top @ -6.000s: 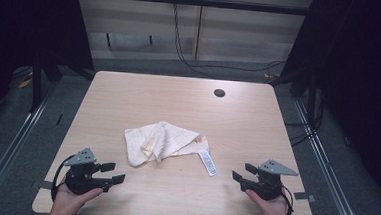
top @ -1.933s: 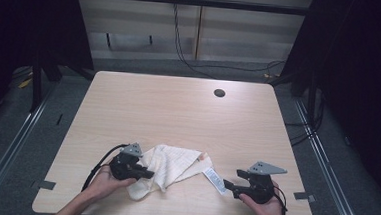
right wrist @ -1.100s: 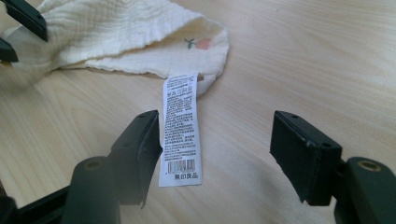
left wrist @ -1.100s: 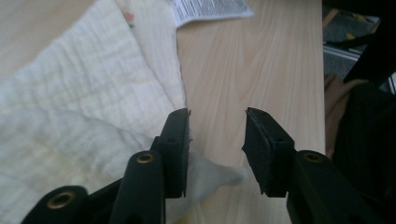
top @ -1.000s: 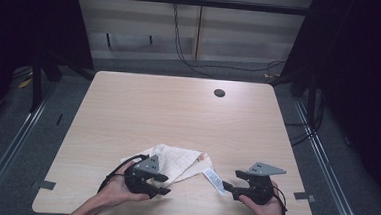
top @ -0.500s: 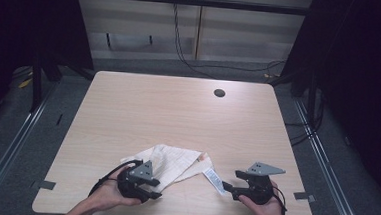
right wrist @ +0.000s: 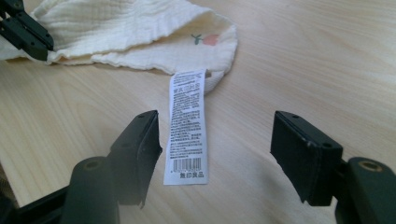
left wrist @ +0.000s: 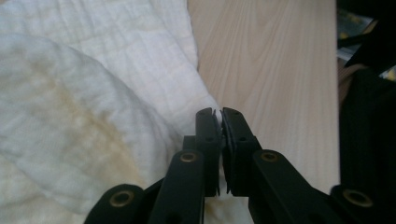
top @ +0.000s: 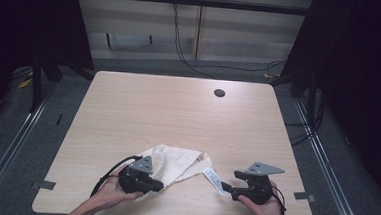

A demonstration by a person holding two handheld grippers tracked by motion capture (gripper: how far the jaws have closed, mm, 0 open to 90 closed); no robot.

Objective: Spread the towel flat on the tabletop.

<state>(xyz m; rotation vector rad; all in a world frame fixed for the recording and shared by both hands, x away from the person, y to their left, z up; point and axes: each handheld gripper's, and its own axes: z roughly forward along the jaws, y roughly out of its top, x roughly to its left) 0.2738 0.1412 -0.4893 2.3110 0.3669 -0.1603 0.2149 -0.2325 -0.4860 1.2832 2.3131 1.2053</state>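
Note:
A cream cloth point(top: 175, 159) lies crumpled near the table's front edge, with a white printed label point(top: 213, 180) trailing from its right corner. My left gripper point(top: 158, 186) sits at the cloth's near edge. Its jaws have just been closing and now pinch a thin fold of the cloth point(left wrist: 93, 116) between the pads point(left wrist: 208, 126). My right gripper point(top: 224, 188) rests low on the table, open. In the right gripper view the label point(right wrist: 187, 126) lies flat between the wide-spread jaws of that gripper point(right wrist: 215, 128), nearer its left pad, with neither pad touching it.
The light wooden table point(top: 178, 112) has a dark round hole point(top: 219, 93) at the back right. Black cables hang behind the table's far edge. A metal frame rail runs along each side.
The left gripper came from the table's left front corner to the cloth's near edge, and its jaws have closed on the cloth. The right gripper shifted slightly left toward the label and then stayed.

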